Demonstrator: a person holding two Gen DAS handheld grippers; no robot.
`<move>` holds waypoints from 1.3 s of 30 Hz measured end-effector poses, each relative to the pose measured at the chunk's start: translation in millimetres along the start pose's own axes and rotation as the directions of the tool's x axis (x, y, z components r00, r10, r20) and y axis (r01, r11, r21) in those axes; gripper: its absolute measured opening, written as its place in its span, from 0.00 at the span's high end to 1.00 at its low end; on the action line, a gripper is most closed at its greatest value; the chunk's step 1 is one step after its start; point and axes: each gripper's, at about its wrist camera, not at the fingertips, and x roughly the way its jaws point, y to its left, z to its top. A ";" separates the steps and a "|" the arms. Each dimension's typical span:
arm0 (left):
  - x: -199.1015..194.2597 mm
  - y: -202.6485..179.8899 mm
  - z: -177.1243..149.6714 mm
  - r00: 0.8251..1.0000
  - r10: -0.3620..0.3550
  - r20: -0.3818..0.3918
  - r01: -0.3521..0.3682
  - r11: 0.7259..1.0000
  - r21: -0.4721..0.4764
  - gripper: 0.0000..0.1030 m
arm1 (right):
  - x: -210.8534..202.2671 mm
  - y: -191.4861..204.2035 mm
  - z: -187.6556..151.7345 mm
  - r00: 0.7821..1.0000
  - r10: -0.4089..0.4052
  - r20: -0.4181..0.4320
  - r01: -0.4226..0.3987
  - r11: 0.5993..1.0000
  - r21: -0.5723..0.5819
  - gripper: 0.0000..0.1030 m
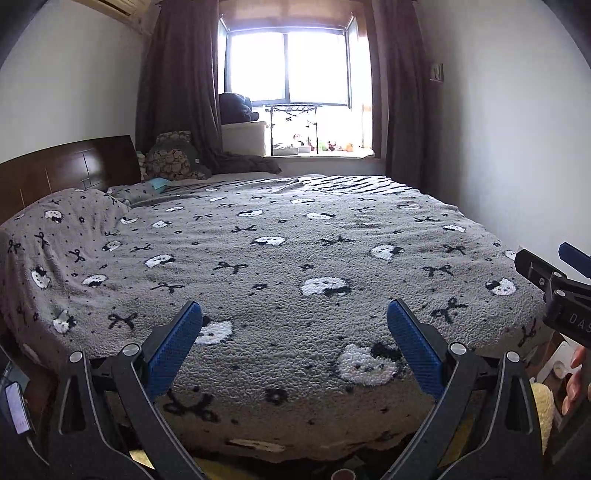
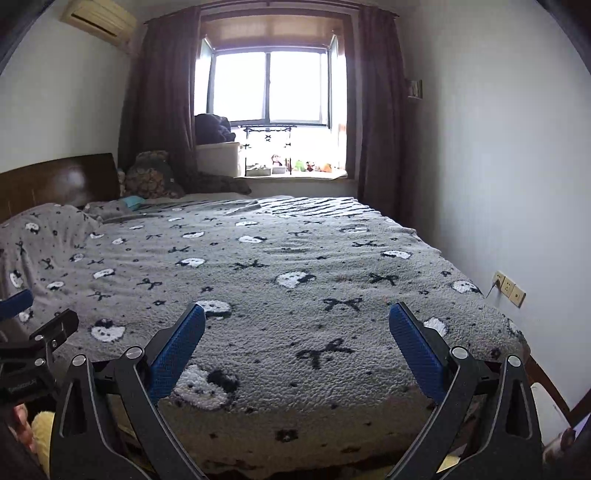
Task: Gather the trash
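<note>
Both the left tongs [image 1: 294, 347] and the right tongs [image 2: 297, 347] gape wide, holding nothing, above the near edge of the grey fleece cat-and-bow bedspread [image 1: 280, 258], and no trash shows ahead of them, so its handling cannot be judged.

A wide bed [image 1: 295, 258] fills the room under a grey fleece blanket [image 2: 280, 295] patterned with white cat faces and black bows. A dark wooden headboard [image 1: 62, 170] stands at the left. Brown curtains [image 2: 162, 96] frame the bright window [image 2: 269, 85], small toys line its sill [image 2: 299, 166], and an air conditioner [image 2: 99, 20] hangs upper left. Wall sockets [image 2: 509, 288] sit on the right.
</note>
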 end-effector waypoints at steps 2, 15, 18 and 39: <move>0.7 -0.1 -0.8 1.000 0.000 -0.005 0.000 1.000 -0.004 0.08 | -0.1 0.5 -1.3 1.000 0.004 -0.002 -0.004 1.000 0.000 0.03; 0.6 -0.6 -3.8 1.000 -0.023 -0.009 0.023 1.000 -0.021 0.08 | -2.7 4.0 -4.0 1.000 0.022 -0.001 -0.022 1.000 -0.004 0.03; -0.2 -1.4 -3.6 1.000 -0.026 -0.007 0.026 0.999 -0.021 0.08 | -2.7 4.8 -3.5 1.000 0.028 -0.001 -0.028 1.000 -0.001 0.03; -2.4 1.4 -2.7 1.000 -0.023 -0.004 0.023 0.999 -0.034 0.08 | -2.3 10.8 -4.5 0.999 0.039 -0.004 -0.039 0.999 -0.004 0.03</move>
